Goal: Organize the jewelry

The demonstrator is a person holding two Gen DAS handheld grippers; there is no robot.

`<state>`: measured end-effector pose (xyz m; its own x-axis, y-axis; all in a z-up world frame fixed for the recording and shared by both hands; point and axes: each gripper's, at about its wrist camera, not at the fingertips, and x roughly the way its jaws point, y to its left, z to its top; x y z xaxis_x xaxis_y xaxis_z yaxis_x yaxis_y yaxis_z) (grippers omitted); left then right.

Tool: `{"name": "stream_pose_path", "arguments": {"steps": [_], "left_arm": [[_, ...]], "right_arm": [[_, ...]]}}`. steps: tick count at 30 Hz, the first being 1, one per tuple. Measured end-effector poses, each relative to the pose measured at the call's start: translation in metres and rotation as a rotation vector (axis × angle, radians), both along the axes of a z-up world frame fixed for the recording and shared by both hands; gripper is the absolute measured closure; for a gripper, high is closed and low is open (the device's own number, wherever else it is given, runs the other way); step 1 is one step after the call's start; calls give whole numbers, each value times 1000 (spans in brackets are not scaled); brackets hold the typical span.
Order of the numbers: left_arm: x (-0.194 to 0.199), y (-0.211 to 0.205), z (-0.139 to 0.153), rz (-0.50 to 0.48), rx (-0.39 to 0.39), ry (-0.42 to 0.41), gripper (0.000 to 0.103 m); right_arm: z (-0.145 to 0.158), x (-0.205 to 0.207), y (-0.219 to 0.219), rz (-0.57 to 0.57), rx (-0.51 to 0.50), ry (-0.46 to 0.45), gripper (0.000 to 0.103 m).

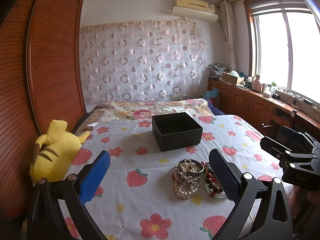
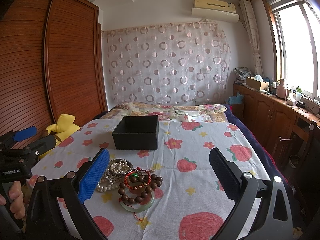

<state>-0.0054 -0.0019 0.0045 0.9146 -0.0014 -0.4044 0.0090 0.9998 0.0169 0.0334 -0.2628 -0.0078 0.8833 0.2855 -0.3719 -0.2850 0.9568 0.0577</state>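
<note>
Your left gripper (image 1: 159,175) and right gripper (image 2: 159,175) gape over the tangled heap of pearl strands, brown wooden beads and silver bangles (image 2: 128,178) near the strawberry-print bedspread's (image 2: 200,190) front edge.

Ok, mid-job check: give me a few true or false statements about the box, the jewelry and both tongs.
1. The black box is open and shows nothing inside. True.
2. The jewelry pile lies inside the box. False: it lies on the bedsheet, nearer the cameras.
3. Left tongs are shut on the pearl bracelet. False: open, holding nothing.
4. Right tongs are open. True.
5. A wooden bead bracelet lies over a pale green bangle. True.
</note>
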Motion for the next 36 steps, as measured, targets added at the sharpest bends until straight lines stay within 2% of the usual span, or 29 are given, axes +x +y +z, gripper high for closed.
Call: {"name": "stream_pose_path", "arguments": {"steps": [36], "left_arm": [[1,-2,9,-3,-1,-2,7]], "right_arm": [[1,-1,-1,1,2,1,2]]}}
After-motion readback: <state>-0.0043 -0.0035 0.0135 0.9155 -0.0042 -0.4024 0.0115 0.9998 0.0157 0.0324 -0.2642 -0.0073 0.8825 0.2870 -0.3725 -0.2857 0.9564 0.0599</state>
